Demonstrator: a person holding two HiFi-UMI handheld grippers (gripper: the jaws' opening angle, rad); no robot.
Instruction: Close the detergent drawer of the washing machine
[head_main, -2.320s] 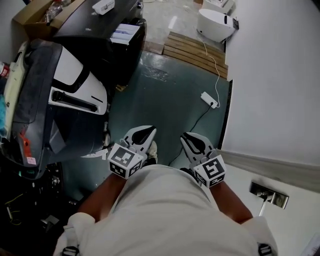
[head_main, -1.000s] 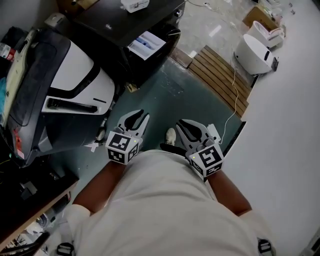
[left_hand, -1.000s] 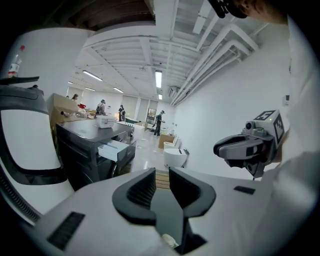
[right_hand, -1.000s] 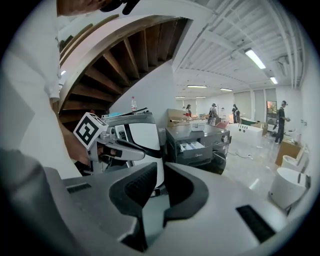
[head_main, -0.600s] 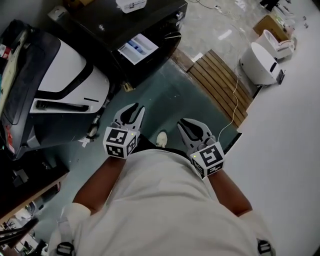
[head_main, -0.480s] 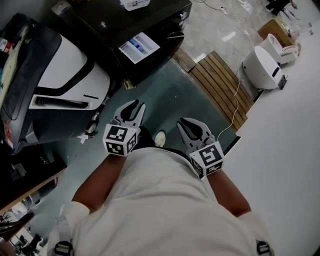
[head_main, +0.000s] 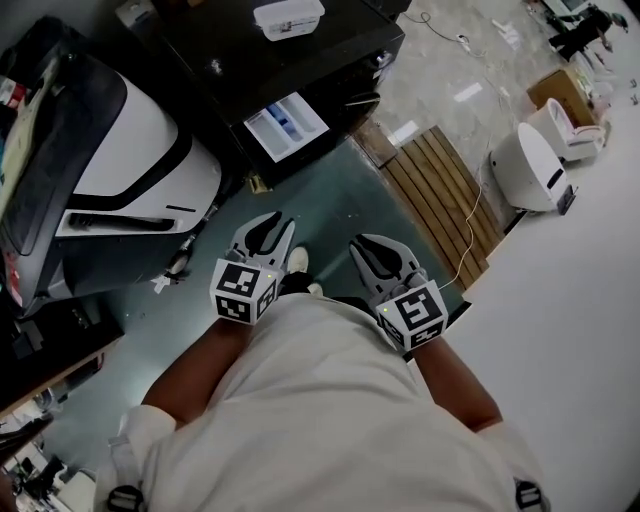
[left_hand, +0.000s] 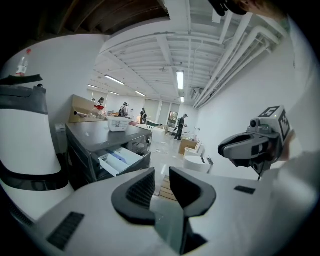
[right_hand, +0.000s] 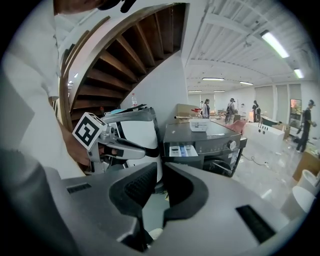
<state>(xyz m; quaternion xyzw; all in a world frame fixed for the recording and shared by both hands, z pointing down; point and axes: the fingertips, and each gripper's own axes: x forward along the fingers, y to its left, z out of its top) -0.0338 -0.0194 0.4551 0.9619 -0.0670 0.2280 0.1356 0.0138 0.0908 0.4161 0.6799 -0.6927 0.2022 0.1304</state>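
Detergent drawer (head_main: 287, 125) nearer than before

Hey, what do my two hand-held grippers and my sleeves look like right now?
The left hand-held gripper and right hand-held gripper have pale grey plastic bodies with black ribbed pads. Each carries a white cube printed with black square markers. You wear an off-white short-sleeved top.

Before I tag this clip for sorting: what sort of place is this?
Probably a big open workshop or test hall: a washing machine with its detergent drawer pulled out, exposed ceiling pipes, people standing far off.
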